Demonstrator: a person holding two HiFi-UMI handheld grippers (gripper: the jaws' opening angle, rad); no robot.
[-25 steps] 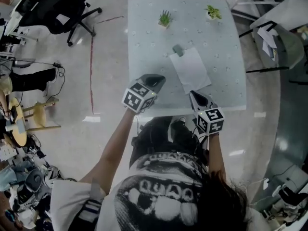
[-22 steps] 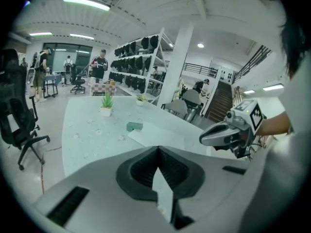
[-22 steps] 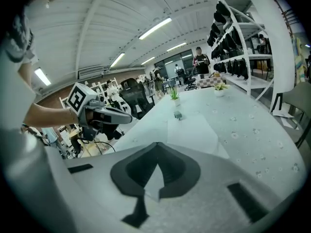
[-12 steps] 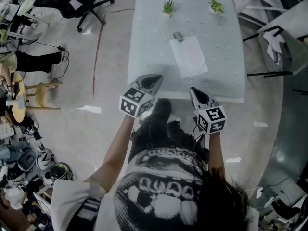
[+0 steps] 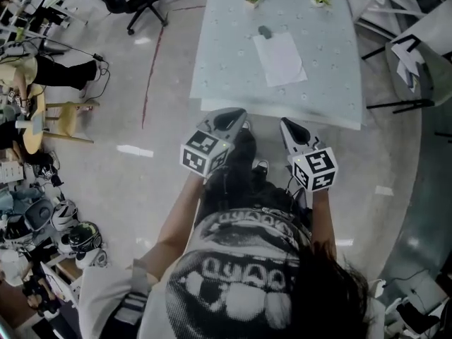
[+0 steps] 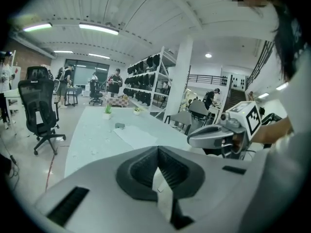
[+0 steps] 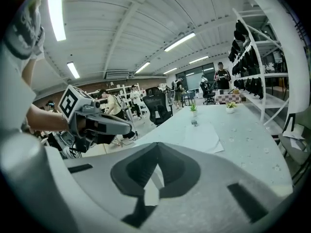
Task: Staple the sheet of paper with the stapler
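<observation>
Accordingly, both tools were found short of the near edge of the table [image 5: 212,69], over the floor, the left gripper [image 5: 232,117] and the right gripper [image 5: 288,126] side by side and pointing toward it, each with its jaws pressed together and nothing between them. The sheet of paper [image 5: 280,57] lay flat on the table's far half, well apart from both grippers. The small grey stapler [image 5: 265,31] sat at the sheet's far corner, touching or just beside it; which could not be settled.
</observation>
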